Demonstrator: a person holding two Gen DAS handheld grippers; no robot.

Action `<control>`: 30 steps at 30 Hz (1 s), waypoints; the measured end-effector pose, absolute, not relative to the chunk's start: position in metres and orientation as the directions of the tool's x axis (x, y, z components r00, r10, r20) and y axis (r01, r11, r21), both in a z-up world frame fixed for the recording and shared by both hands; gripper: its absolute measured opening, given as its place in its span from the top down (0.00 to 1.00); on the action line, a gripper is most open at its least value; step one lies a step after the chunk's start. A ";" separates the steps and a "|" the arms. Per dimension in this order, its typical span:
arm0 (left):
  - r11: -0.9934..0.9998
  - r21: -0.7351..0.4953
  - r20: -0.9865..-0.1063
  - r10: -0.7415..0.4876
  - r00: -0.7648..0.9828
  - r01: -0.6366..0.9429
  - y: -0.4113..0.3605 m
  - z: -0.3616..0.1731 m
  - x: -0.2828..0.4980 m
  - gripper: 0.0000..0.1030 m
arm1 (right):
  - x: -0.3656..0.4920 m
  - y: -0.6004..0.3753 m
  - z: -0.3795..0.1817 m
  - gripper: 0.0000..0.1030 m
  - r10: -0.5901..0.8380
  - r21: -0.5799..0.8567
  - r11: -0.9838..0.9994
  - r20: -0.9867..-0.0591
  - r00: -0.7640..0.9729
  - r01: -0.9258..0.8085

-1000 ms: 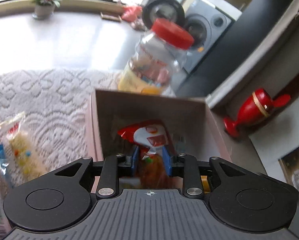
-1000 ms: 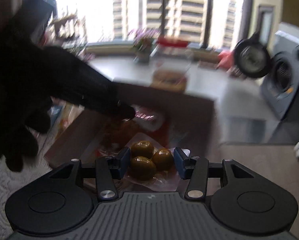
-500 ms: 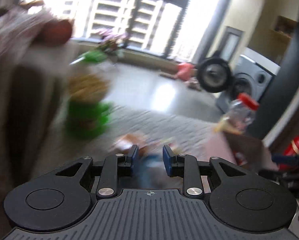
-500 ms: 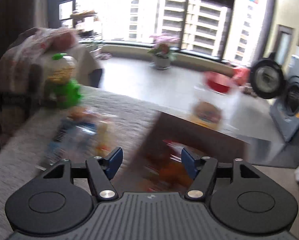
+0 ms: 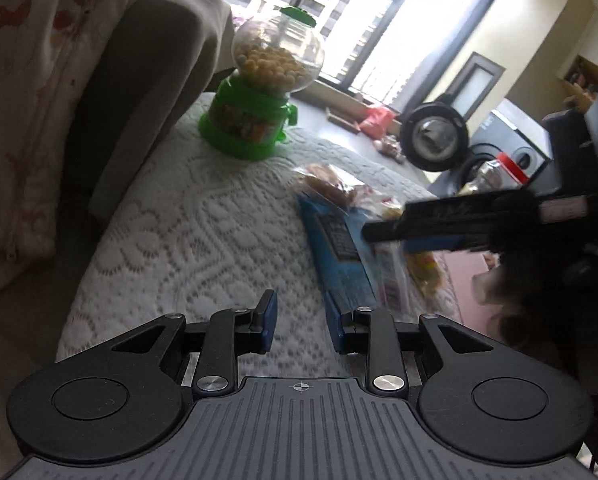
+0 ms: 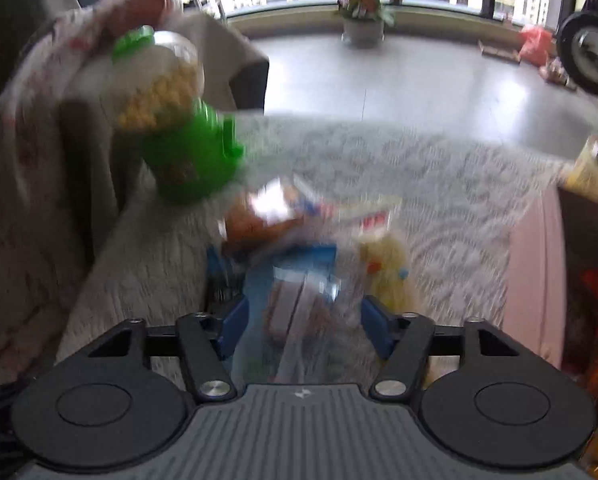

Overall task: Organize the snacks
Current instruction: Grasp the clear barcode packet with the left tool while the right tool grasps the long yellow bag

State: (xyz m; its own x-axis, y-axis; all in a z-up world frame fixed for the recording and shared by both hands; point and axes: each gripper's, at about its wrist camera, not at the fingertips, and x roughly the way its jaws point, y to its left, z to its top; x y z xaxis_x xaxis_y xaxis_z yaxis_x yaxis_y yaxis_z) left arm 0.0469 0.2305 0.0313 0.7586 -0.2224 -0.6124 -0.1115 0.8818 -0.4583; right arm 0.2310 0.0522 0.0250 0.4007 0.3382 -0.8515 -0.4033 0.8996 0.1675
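A pile of snack packets lies on the white lace cloth: a blue packet (image 5: 337, 256), a brown snack bag (image 5: 327, 186) and a clear yellow-candy bag (image 6: 385, 270). My left gripper (image 5: 301, 322) is open and empty, low over the cloth just left of the blue packet. My right gripper (image 6: 305, 326) is open and empty above the same blue packet (image 6: 299, 276); it also shows from the side in the left wrist view (image 5: 383, 234). The pink box (image 6: 535, 276) with packed snacks stands at the right. The right wrist view is blurred.
A green candy dispenser (image 5: 265, 92) full of yellow balls stands at the far left of the cloth. A red-lidded jar (image 5: 495, 170) stands behind the box. A sofa with a floral blanket (image 5: 31, 92) borders the left side.
Both grippers have left the pink box and swung left over the pile of packets. My left released the red packet and my right released the packet of green fruit; both are now open.
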 end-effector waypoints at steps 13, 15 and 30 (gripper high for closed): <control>0.893 -0.448 -0.606 -0.329 0.724 0.031 0.189 0.033 0.031 0.71 | 0.176 0.037 0.050 0.60 0.395 0.178 0.824 -0.861 0.321 -0.538; 0.898 -0.440 -0.620 -0.321 0.716 0.021 0.184 0.031 0.032 0.71 | 0.182 0.045 0.055 0.56 0.294 -0.012 0.842 -0.828 0.477 -0.539; 0.915 -0.402 -0.678 -0.279 0.680 -0.025 0.170 0.029 0.026 0.71 | 0.197 0.054 0.026 0.70 0.183 -0.124 0.814 -0.873 0.453 -0.567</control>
State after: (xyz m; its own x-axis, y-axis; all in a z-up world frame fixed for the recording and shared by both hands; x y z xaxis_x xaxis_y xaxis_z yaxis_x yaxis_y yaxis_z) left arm 0.0256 0.1696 0.0294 0.6803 -0.2790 -0.6778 -0.0253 0.9152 -0.4022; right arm 0.1973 0.0537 0.0262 0.4532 0.1825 -0.8725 -0.5670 0.8143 -0.1242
